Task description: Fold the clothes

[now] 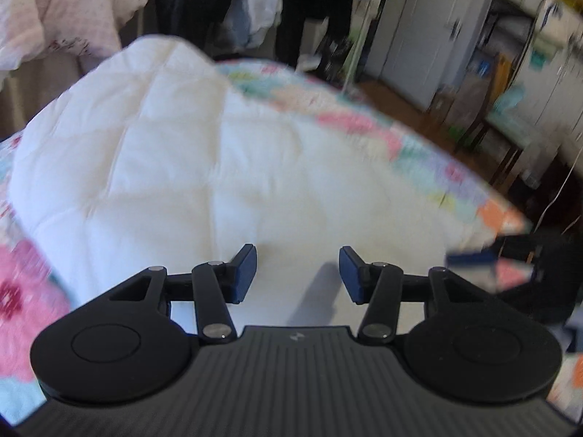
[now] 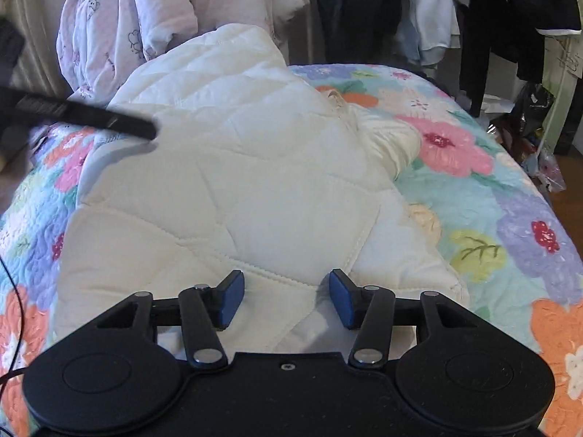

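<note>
A white quilted jacket (image 2: 226, 167) lies partly folded on a floral bedspread (image 2: 488, 196), one sleeve (image 2: 386, 138) bunched toward the right. My right gripper (image 2: 286, 286) hovers just over the jacket's near stitched edge, open, with only fabric below the blue pads (image 2: 229, 302). In the blurred left wrist view the same jacket (image 1: 189, 153) fills the middle. My left gripper (image 1: 297, 266) is open above it with nothing between its fingers. A black part of the left gripper (image 2: 94, 118) reaches in over the jacket's upper left. The dark right gripper (image 1: 517, 247) shows at the right edge.
A pale pink patterned garment (image 2: 145, 14) is heaped behind the jacket. Dark clothes (image 2: 364, 7) hang past the bed's far end. White cupboards and cluttered shelves (image 1: 510, 83) stand on a wooden floor (image 1: 397, 98) to the right of the bed. A thin black cable (image 2: 14, 291) runs at the left.
</note>
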